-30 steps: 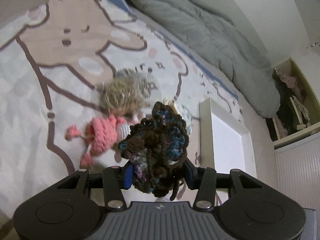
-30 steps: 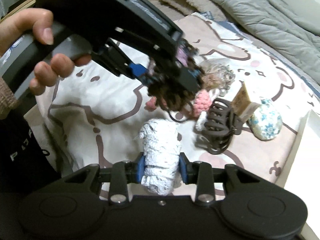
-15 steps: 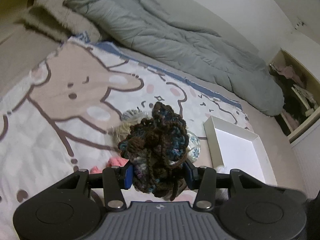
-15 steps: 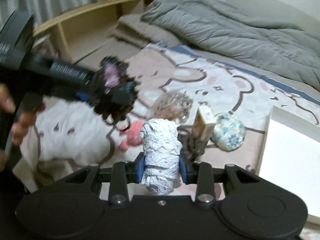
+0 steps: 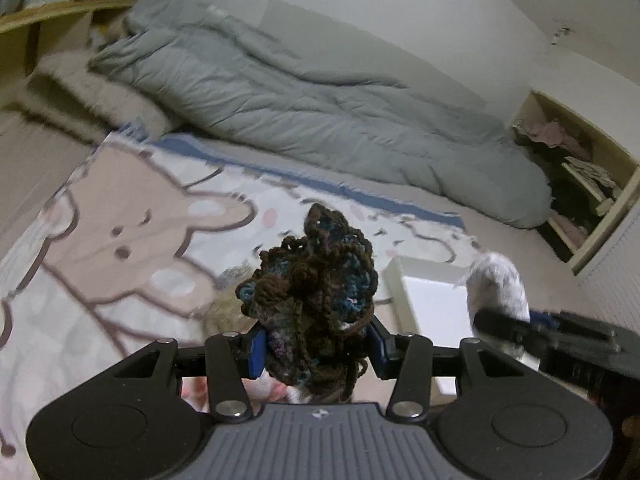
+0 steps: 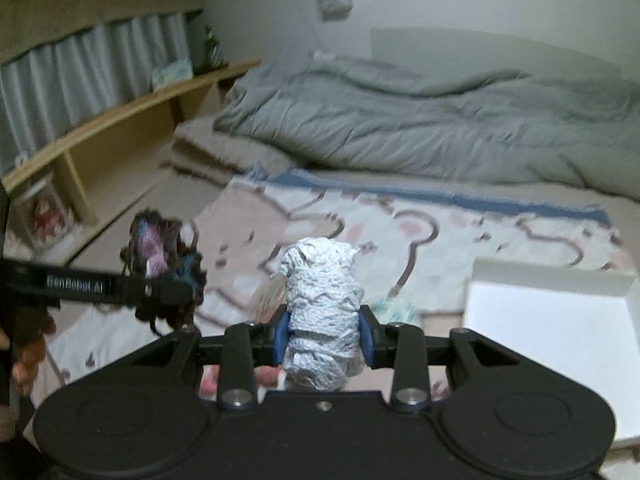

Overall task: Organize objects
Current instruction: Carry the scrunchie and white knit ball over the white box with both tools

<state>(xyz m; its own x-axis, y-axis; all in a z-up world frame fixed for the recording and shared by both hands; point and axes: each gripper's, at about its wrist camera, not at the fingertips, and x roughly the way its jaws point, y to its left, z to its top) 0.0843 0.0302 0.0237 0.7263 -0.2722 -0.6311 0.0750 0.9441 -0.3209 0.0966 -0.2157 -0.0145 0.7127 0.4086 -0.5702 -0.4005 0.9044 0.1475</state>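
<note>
Clamping a dark brown and blue crocheted bundle (image 5: 310, 300), knotted and loopy with strands hanging down, the left gripper (image 5: 316, 350) is seen with its blue pads pressed into the yarn. A white lace roll (image 6: 320, 312), cylindrical and finely netted, is squeezed upright between the pads of the right gripper (image 6: 323, 338). Raised lettering along the left gripper's finger is shown only in the right wrist view, too blurred to be read. A shallow white cardboard tray (image 6: 552, 280) lies at three o'clock on a cartoon-printed blanket (image 6: 400, 224); a quilted grey duvet (image 5: 320, 100) is bunched at twelve o'clock.
</note>
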